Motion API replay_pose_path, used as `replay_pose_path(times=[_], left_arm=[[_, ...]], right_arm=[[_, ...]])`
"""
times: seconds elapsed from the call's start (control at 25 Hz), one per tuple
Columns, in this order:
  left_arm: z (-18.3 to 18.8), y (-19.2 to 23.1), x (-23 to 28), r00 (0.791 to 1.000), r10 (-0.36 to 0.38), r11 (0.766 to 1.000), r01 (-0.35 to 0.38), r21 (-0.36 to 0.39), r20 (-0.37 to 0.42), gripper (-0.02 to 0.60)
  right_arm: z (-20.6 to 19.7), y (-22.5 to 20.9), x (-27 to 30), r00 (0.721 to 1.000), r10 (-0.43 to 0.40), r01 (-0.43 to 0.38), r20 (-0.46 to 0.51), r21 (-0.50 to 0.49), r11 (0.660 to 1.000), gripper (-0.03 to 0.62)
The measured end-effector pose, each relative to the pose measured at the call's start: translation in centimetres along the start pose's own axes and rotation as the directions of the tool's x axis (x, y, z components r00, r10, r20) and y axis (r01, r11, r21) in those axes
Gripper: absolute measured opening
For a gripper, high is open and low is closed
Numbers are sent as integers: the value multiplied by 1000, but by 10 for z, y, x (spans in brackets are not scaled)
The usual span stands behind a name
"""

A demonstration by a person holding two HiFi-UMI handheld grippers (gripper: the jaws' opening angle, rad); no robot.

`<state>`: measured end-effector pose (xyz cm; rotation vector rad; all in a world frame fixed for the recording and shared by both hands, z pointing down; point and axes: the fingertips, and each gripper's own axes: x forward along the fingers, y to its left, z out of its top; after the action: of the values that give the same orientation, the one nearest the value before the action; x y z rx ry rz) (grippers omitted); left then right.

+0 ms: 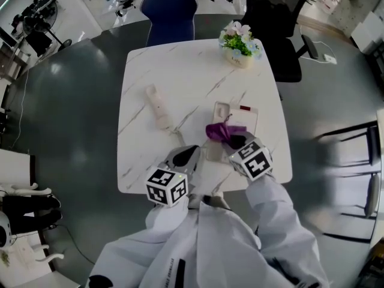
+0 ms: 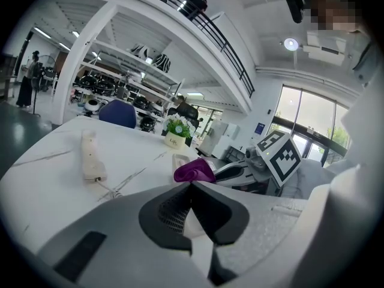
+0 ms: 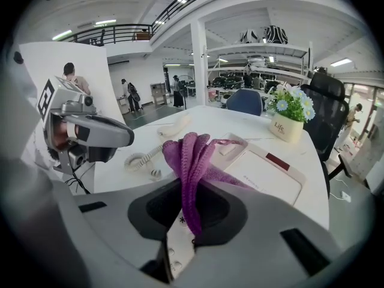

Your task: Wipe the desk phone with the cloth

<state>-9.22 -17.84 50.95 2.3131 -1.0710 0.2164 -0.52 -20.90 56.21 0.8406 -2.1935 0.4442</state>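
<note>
Cloth [image 3: 189, 155], purple and bunched up, is pinched tight in the right gripper [image 3: 191, 191], just over the keys of the desk phone [image 3: 267, 174]; the left gripper [image 2: 192, 185] is just beside it, its 2 jaws pressed together with nothing seen in them; the phone lies flat near the front edge of the white table [image 1: 180, 71]; the handset [image 1: 157, 107] lies further back on the left, apart from the phone; a curly cord [image 1: 175, 132] runs from it toward the grippers; 1 pot of flowers [image 1: 240, 44] stands at the far edge; a blue chair [image 1: 169, 8] and a black chair [image 1: 282, 23] stand behind.
</note>
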Motion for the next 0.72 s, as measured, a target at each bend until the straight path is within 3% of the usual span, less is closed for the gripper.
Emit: replay_pose_path(times=[0.72], left_arm=[[-11,-17,-14,1000,28,1000,-28,-4,13,-3]], right_arm=[[-24,33,-8,995,94,-95,-40,-12,995,41]])
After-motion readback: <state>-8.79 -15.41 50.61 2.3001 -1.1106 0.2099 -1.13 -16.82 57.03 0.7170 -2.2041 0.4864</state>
